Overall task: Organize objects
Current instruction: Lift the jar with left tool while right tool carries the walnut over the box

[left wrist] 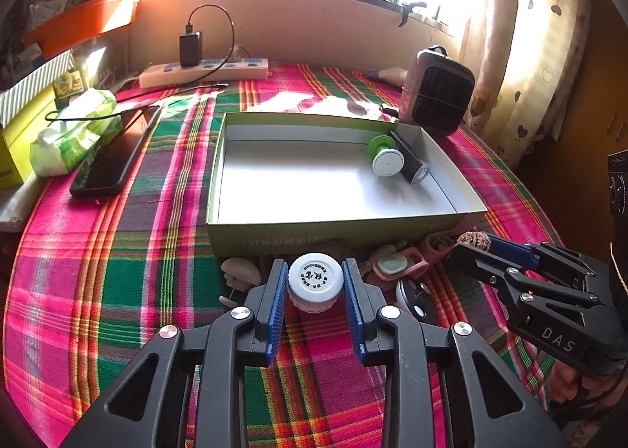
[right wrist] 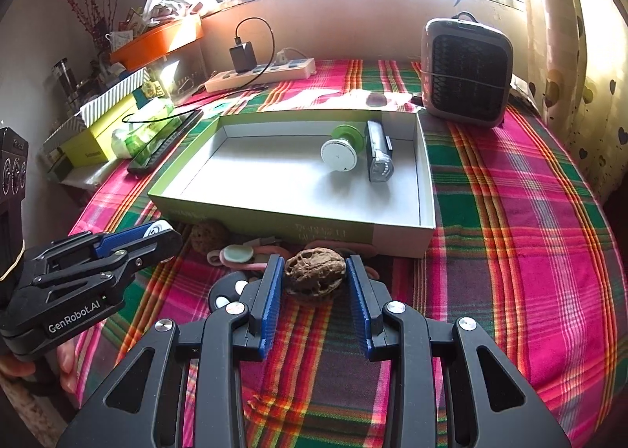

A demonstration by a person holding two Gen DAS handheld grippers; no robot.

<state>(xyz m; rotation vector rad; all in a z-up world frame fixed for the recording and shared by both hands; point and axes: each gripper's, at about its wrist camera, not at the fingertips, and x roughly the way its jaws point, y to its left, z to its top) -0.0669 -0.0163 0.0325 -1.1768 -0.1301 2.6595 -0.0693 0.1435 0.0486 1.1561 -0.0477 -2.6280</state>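
1. A plaid-covered table point(left wrist: 117, 291) under a bright window is shown.
2. At lower centre, a white-capped bottle point(left wrist: 315, 281) is bracketed by the left gripper point(left wrist: 315, 291), pads apparently touching.
3. A walnut point(right wrist: 315, 276) is likewise clasped by the right gripper point(right wrist: 315, 283) (grip firmness unclear).
4. Behind lies the open box point(left wrist: 333, 230); the rounded walnut could slip if lifted loosely.

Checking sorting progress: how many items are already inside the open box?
2. A white-capped green bottle lies on its side near the box's far right corner, and a dark rectangular device lies just right of it by the right wall. Nothing else shows inside.
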